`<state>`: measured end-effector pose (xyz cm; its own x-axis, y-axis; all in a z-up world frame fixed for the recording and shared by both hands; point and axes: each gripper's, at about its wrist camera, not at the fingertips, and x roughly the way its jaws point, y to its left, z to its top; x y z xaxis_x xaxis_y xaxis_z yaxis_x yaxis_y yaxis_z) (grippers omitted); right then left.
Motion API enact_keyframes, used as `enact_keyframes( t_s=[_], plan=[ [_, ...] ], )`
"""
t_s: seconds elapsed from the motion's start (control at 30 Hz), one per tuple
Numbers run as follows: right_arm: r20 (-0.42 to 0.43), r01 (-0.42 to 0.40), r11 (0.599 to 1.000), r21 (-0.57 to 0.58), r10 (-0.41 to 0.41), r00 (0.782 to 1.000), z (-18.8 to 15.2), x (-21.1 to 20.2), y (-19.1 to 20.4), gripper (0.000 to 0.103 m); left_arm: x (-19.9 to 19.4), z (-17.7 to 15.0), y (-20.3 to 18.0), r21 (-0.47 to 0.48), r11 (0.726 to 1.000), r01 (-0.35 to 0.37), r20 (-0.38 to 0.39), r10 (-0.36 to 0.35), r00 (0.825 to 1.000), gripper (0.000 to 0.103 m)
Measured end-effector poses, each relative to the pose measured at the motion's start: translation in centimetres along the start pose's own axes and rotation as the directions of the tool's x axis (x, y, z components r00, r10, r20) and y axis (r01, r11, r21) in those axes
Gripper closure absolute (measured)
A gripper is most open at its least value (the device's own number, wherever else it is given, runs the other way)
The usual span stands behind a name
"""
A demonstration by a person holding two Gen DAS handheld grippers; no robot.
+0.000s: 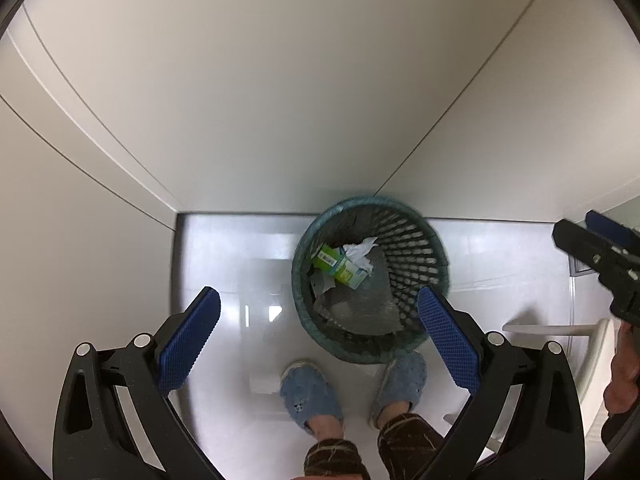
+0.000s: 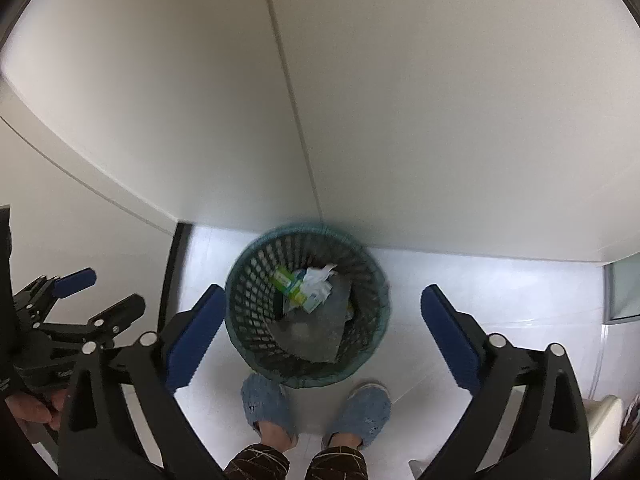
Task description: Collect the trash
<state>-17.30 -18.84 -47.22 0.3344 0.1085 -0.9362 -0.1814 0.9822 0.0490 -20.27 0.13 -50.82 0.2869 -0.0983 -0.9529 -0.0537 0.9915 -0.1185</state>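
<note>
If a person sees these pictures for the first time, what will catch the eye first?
The teal mesh wastebasket stands on the white floor against the wall, holding a green carton and crumpled white paper. Just before it are two blue slippers. Both the left claw and the right claw hang open above it, empty.
</note>
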Motion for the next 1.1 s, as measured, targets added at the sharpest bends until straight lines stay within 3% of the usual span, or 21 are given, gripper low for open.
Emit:
enact_keyframes(
  t_s=[0.27,0.43,0.6,0.73,0.87,0.97,1.1],
  plan=[
    [0.124,0.050,0.997,0.067,-0.058,0.991,3.0,-15.9,-1.9,0.008,-15.9,3.4,-2.7,0.023,1.000,0.018,0.099,-0.020,0.995,0.006],
    [0.141,0.055,0.993,0.107,-0.070,0.988,4.6,-24.4,-3.2,0.008,-25.3,5.4,-5.3,0.016,0.999,-0.030,0.146,0.027,0.989,0.006],
    [0.172,0.051,0.992,0.113,-0.070,0.983,5.8,-32.4,-4.4,0.008,-34.7,5.9,-7.8,-0.003,0.998,-0.060,0.240,0.058,0.969,0.006],
    [0.238,0.048,0.997,0.056,-0.060,0.969,6.6,-38.4,-5.1,0.008,-40.0,5.9,-10.0,-0.019,0.995,-0.097,0.282,0.098,0.954,0.006],
    [0.282,0.046,0.999,0.027,-0.052,0.958,7.1,-43.7,-6.2,0.008,-44.3,5.8,-11.4,-0.036,0.997,-0.072,0.320,0.080,0.944,0.006],
    [0.306,0.049,0.998,0.024,-0.054,0.950,7.1,-46.7,-6.3,0.008,-47.3,5.6,-12.8,-0.043,0.995,-0.091,0.356,0.101,0.929,0.006],
    [0.344,0.044,0.999,0.015,-0.047,0.938,6.7,-49.8,-5.8,0.008,-50.6,5.6,-13.5,-0.032,0.996,-0.084,0.378,0.090,0.922,0.006]
  ],
)
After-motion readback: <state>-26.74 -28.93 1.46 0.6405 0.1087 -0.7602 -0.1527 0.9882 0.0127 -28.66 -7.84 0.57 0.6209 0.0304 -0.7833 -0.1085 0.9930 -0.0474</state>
